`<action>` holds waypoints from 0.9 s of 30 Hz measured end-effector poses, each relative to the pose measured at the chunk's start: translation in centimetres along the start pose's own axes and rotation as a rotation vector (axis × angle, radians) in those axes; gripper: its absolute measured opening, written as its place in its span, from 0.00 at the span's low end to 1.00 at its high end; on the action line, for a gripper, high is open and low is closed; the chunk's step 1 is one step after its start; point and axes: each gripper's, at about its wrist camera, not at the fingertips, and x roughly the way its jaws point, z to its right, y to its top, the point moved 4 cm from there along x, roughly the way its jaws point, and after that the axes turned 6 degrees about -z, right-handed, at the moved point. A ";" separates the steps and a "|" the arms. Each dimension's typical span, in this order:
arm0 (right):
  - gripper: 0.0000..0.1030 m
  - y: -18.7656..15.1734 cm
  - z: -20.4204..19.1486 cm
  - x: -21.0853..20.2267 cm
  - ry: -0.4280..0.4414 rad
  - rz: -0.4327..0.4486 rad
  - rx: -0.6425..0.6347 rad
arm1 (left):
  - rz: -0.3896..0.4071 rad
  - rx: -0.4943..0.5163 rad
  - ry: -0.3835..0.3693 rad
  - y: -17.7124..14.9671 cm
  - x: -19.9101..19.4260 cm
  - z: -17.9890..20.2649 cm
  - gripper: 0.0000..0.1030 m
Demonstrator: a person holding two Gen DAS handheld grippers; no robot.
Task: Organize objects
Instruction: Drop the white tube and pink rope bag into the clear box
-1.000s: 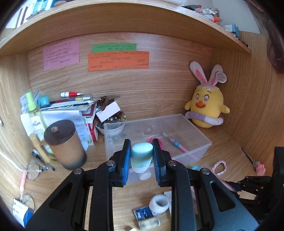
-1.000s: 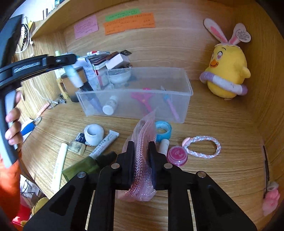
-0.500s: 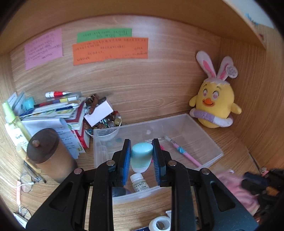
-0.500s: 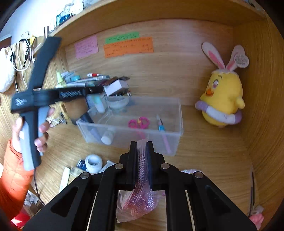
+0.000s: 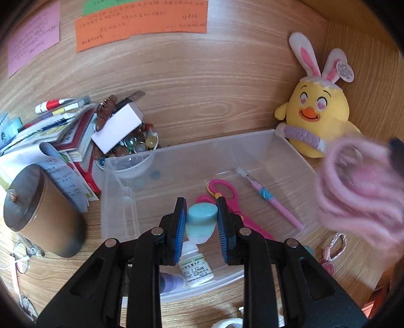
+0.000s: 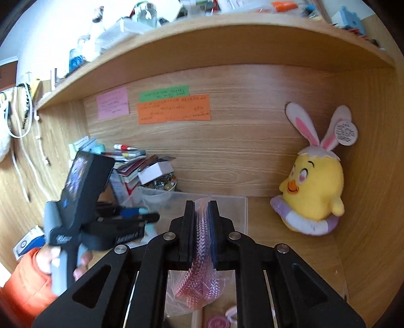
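Three paper notes [image 5: 141, 24] on wooden back wall [image 5: 227, 83] above cluttered desk [image 5: 335, 257].

Wooden desk alcove in daylight

A wood-grain back wall [image 6: 252, 141] is carrying coloured paper notes [image 6: 174, 108], a cluttered shelf [image 6: 202, 43] is overhanging, and cords are hanging at left.

Pink bag [image 5: 358, 191] motion-blurred at right edge, white bottle [image 5: 195, 265] partly hidden behind left claw [image 5: 202, 222]
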 end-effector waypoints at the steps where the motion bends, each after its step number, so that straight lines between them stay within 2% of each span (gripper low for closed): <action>1: 0.09 0.2 0.0 0.5 0.004 -0.004 -0.001 | -0.003 0.003 0.001 0.0 0.0 0.0 0.23; 8: 0.09 1.1 -0.6 5.7 0.034 -0.070 -0.013 | 0.010 0.011 -0.001 0.1 -0.9 0.2 0.26; 12: 0.09 0.5 -0.3 8.6 0.048 -0.126 -0.005 | 0.032 0.004 -0.006 0.0 -1.9 -0.1 0.35; 17: 0.09 0.1 0.7 10.4 0.034 -0.169 0.005 | 0.076 0.011 -0.005 -0.2 -3.7 0.0 0.48; 22: 0.11 -0.7 1.6 11.9 -0.055 -0.229 -0.026 | 0.126 0.024 0.002 -0.7 -5.8 0.6 0.62; 27: 0.12 -2.0 2.3 12.0 -0.062 -0.294 -0.027 | 0.161 0.040 0.042 -2.4 -7.3 1.1 0.75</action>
